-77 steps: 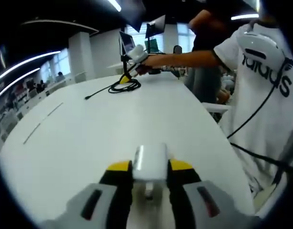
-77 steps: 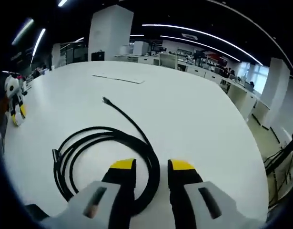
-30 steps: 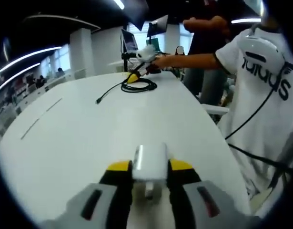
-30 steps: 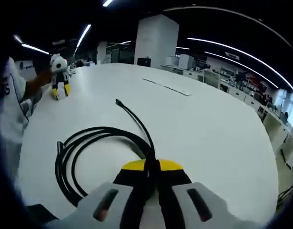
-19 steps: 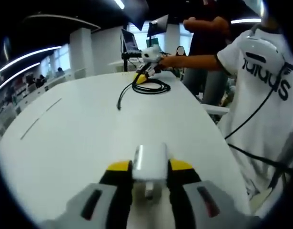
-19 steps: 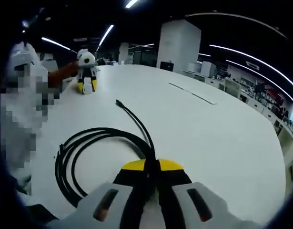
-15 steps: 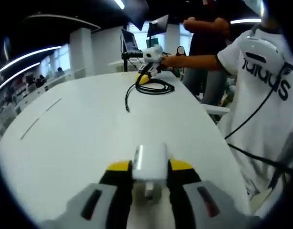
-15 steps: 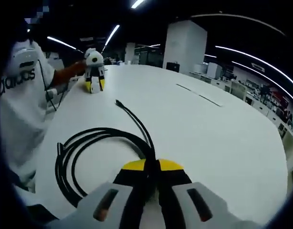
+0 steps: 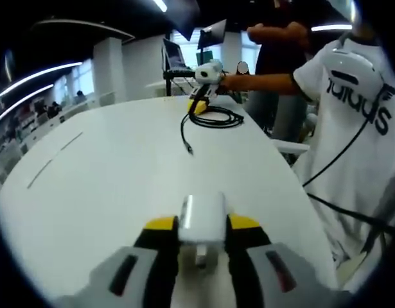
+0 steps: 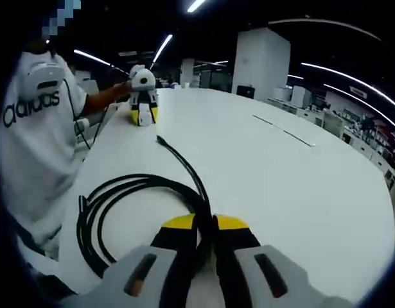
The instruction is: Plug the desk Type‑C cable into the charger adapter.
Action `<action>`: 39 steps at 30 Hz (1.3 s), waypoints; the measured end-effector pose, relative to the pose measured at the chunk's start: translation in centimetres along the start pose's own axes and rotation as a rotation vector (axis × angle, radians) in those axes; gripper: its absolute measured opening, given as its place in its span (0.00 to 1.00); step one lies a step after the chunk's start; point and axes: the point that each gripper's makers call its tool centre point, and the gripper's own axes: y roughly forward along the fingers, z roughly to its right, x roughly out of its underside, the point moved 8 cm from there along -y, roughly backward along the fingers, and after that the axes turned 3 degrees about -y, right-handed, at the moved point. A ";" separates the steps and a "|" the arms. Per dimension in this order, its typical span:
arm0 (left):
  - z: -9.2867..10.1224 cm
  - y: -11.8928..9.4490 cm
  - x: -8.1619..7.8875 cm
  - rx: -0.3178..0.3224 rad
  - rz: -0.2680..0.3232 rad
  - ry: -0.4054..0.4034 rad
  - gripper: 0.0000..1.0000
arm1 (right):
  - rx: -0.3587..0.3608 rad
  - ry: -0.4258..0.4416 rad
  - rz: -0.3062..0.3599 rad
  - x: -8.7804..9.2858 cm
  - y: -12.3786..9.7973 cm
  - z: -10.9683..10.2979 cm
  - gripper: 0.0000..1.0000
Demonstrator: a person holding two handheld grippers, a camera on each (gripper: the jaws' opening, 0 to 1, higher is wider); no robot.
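in the left gripper view, the white bench [image 9: 101, 186] spreads from 9 o'clock across to the right, with a thin dark seam line [image 9: 54, 160] at about 9 o'clock. at 6 o'clock the left gripper [image 9: 201, 223] has its yellow-tipped jaws clamped on the white charger adapter [image 9: 202, 218], which sits upright between them just above the bench. toward 12 o'clock the black type-c cable [image 9: 213, 117] lies coiled on the far part of the bench, one loose end trailing toward the middle and ending in a small plug [image 9: 189, 149]. the right gripper [image 9: 201, 104] stands at that coil, its jaws down on the cable. a person's forearm [image 9: 261, 81] reaches to it from 2 o'clock, and the person's white t-shirt [image 9: 351, 122] with dark lettering takes up the 3 o'clock side, a thin black wire [image 9: 345, 151] hanging across it. monitors stand behind the bench at 12 o'clock.

in the right gripper view, the white t-shirt [image 10: 36, 147] is at 9 o'clock. the left gripper [image 10: 144, 115] stands well apart on the bench [image 10: 300, 192] at about 11 o'clock, with the arm behind it. the type-c cable [image 10: 120, 199] lies in loose loops at 7 o'clock, one end running up toward 11 o'clock to its plug [image 10: 160, 138], which rests on the bench short of the left gripper. at 6 o'clock the right gripper [image 10: 205, 224] has its yellow tips pressed together on a strand of the cable. a white pillar [image 10: 261, 61] rises at 1 o'clock.
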 end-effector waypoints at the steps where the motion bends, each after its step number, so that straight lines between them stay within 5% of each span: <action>1: 0.0 0.0 0.0 0.000 0.000 0.000 0.27 | 0.002 0.000 0.005 -0.1 -0.1 0.0 0.12; 8: 0.0 0.0 0.0 0.000 0.001 0.000 0.27 | 0.012 -0.003 0.063 -2.3 0.8 -0.5 0.12; 20: -0.1 -0.1 0.1 -0.001 0.004 -0.002 0.27 | -0.194 -0.152 0.083 -7.6 8.9 -4.0 0.12; 39: -0.1 -0.1 0.1 -0.005 0.010 -0.008 0.27 | -0.304 -0.218 0.024 -8.7 13.3 -5.3 0.11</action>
